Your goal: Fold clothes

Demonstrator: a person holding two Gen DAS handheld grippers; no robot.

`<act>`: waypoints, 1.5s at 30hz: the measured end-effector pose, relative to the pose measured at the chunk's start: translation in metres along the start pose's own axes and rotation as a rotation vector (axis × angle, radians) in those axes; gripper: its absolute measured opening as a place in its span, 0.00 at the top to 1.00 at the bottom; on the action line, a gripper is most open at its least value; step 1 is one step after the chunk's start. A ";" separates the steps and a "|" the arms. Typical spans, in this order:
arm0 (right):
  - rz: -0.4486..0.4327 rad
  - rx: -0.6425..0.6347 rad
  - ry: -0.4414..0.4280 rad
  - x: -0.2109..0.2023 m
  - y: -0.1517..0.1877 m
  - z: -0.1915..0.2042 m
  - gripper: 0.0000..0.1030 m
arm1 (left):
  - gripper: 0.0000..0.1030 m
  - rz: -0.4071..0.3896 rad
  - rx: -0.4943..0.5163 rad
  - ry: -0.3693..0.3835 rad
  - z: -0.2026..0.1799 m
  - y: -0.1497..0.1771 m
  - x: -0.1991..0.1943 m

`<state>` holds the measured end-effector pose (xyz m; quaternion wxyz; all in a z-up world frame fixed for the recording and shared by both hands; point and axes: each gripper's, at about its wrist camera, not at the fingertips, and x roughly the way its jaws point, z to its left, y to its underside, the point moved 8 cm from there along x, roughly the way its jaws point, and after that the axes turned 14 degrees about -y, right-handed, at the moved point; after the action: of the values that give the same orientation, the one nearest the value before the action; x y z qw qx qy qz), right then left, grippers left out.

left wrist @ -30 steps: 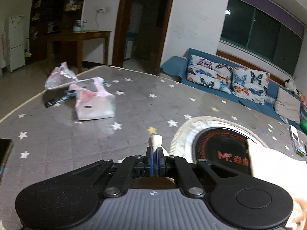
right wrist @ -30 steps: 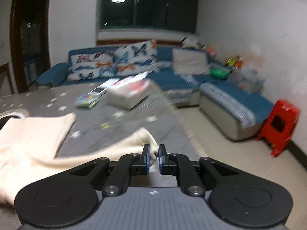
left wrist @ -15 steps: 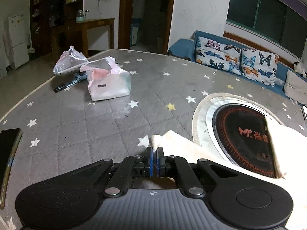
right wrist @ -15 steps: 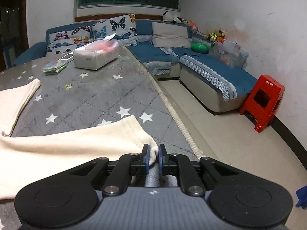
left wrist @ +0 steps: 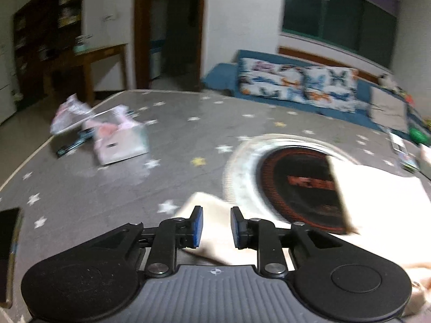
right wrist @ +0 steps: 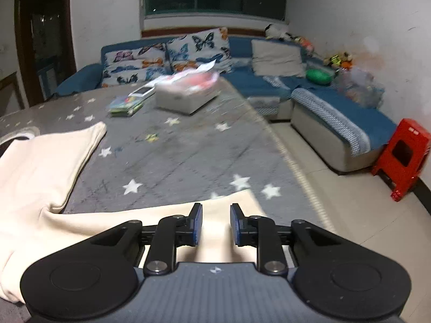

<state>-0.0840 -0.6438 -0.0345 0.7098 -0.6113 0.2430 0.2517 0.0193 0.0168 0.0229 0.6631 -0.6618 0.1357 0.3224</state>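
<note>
Both hand-held grippers, left (left wrist: 214, 226) and right (right wrist: 214, 224), gape wide above the cream garment (right wrist: 48, 172), its corners lying flat for folding.

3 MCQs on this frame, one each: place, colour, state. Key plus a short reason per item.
1. What does the cream garment partly cover?
A. the round dark cooktop
B. the phone
C. the tissue box

2. What colour is the stool on the floor by the sofa?
A. green
B. red
C. white

3. How do the jaws of the left gripper and right gripper stand?
A. both shut on cloth
B. only the left is open
C. both open

Key: 1 A, the cloth's edge lies over the right part of the cooktop. 2 B, it is plainly red against the pale tiles. 3 C, a clear gap shows between each pair of blue pads, with cream cloth seen through it.
</note>
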 end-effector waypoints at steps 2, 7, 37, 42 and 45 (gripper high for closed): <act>0.016 -0.006 0.004 0.008 0.001 0.002 0.78 | 0.76 -0.017 0.043 0.065 -0.021 0.001 -0.012; 0.023 -0.036 0.016 0.005 -0.001 0.006 0.78 | 0.76 -0.039 0.189 0.260 -0.087 0.017 -0.043; 0.210 -0.488 -0.606 -0.038 0.061 0.246 0.94 | 0.94 -0.073 0.544 0.589 -0.197 0.086 -0.099; 0.145 -0.516 -0.619 -0.067 0.055 0.243 0.95 | 0.95 -0.140 0.523 0.654 -0.183 0.078 -0.123; 0.143 -0.555 -0.628 -0.086 0.059 0.243 0.96 | 0.95 -0.152 0.543 0.685 -0.175 0.082 -0.133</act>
<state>-0.1782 -0.4012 0.0102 0.5385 -0.6546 -0.0201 0.5302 -0.0875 -0.1918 0.0238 0.7516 -0.5404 0.3781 -0.0125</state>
